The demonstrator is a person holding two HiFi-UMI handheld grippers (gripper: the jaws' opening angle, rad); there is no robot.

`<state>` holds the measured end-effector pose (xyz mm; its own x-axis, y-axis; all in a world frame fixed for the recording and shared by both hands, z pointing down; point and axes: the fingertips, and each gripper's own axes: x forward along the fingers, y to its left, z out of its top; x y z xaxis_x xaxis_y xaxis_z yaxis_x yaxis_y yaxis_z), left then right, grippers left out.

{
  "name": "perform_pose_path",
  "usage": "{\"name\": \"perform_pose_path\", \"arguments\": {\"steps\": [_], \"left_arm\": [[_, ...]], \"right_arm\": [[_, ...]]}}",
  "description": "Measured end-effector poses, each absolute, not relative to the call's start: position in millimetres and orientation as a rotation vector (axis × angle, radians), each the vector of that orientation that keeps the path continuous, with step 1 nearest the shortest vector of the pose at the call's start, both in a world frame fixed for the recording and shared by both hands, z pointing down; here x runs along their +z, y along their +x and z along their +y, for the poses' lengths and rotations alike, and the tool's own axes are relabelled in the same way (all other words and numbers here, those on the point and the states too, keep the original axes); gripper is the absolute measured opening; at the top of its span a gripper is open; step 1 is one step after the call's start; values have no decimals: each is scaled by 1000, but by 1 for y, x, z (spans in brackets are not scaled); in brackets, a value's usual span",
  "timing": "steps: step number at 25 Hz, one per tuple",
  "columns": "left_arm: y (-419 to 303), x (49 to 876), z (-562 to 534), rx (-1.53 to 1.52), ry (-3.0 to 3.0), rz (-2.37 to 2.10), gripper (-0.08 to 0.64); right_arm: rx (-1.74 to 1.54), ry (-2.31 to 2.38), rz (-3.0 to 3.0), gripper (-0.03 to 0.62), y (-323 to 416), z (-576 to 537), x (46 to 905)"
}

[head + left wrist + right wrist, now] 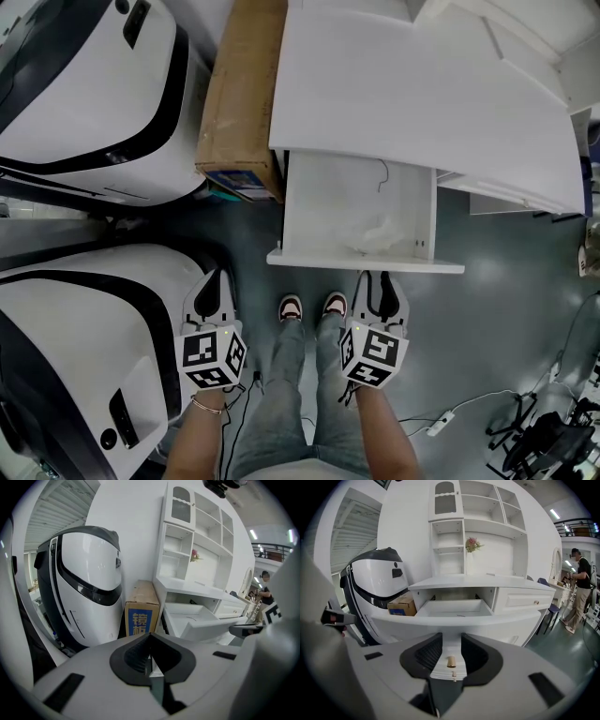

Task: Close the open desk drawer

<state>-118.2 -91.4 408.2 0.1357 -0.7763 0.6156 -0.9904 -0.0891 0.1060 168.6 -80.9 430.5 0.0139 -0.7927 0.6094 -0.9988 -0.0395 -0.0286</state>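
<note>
**Head view:** I stand at the white desk (422, 84). Its drawer (361, 211) hangs pulled out toward me, with the front edge just beyond my shoes (312, 306). My left gripper (214, 284) points at the strip of floor (239, 234) left of the drawer, hemmed in by a white machine (75, 347) on its left. My right gripper (380, 281) sits just short of the drawer front. A cardboard box (239, 94) lies left of the desk, against its edge. Wider floor opens to the right.

**Left gripper view:** My left gripper (150, 641) has its jaws pressed together on nothing. The cardboard box (140, 616) stands ahead, and the drawer (192, 620) juts out at right.

**Right gripper view:** My right gripper (451, 639) has its jaws spread. The drawer (454, 607) faces it square on, and its small knob (451, 662) shows in the gap, clear of both pads.
</note>
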Motion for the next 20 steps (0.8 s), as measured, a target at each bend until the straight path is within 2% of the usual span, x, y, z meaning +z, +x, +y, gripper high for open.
{"name": "perform_pose_path", "arguments": {"steps": [20], "left_arm": [[-124,405,-96,537,1853,-1755,11]], "right_arm": [[624,1877,-1871,137,173,-124,431]]}}
